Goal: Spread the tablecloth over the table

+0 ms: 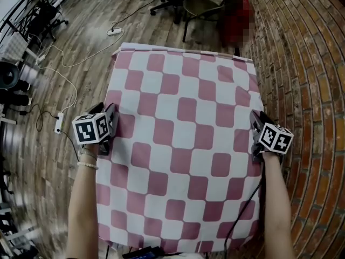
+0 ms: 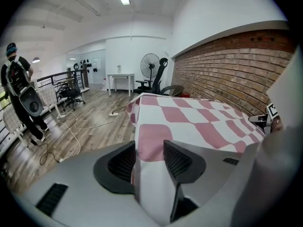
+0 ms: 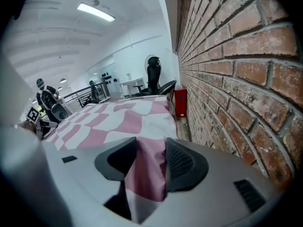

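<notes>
1. Two grips: my left claw [image 1: 111, 122] and right claw [image 1: 254, 129] each clamp a side edge of the cloth [image 1: 183, 112].
2. The cloth covers the surface; I judge the spreading nearly done.
3. Next I'd pull the edges even, then release.

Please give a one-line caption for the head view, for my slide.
The left gripper and right gripper hold opposite edges of the pink-and-white checked tablecloth.
</notes>
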### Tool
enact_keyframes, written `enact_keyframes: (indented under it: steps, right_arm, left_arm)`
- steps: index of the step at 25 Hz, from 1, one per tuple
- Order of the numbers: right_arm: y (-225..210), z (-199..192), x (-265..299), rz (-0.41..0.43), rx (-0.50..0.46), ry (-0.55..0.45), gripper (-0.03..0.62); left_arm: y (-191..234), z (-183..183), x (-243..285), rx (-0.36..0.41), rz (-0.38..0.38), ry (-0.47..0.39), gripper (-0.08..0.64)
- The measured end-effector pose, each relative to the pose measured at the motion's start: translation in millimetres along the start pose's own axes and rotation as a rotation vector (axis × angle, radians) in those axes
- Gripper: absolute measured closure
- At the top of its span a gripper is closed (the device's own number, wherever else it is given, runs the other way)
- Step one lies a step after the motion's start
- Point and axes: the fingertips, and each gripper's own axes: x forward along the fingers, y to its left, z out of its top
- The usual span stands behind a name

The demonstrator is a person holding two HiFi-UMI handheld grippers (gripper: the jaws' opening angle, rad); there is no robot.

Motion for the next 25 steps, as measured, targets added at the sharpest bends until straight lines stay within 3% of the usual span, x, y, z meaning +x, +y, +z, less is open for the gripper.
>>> enact_keyframes:
  steps: [5, 9, 12, 14, 17, 25]
  right_arm:
    - [2.2, 0.1, -2.8, 0.009, -0.018, -0.010, 0.379]
    - [7.9, 8.6, -22.2, -0.039, -0.074, -0.108, 0.367]
    - [10.0, 18.2, -51.2, -0.139, -0.142, -0.197, 0.494]
    - [17.6, 24.7, -74.4, -0.163, -0.173, -0.245, 0.535]
    - [34.9, 30.5, -115.0, -0.150, -0.176, -0.304, 0.548]
    - [103.2, 23.3, -234.6, -0.090, -0.208, -0.418, 0.551]
  left_arm:
    - [1.4, -1.0, -7.8, 0.044, 0.031, 0.001, 0.347]
    - [2.1, 4.4, -31.1, 0.033, 0.031, -0.062, 0.348]
    - [2.0, 12.1, -59.0, 0.038, 0.046, -0.137, 0.418]
    - [-0.8, 18.9, -81.4, 0.041, 0.056, -0.194, 0.490]
    - [-17.9, 27.2, -118.6, 0.059, 0.029, -0.269, 0.531]
    - [-79.0, 37.2, -232.1, 0.161, -0.066, -0.424, 0.543]
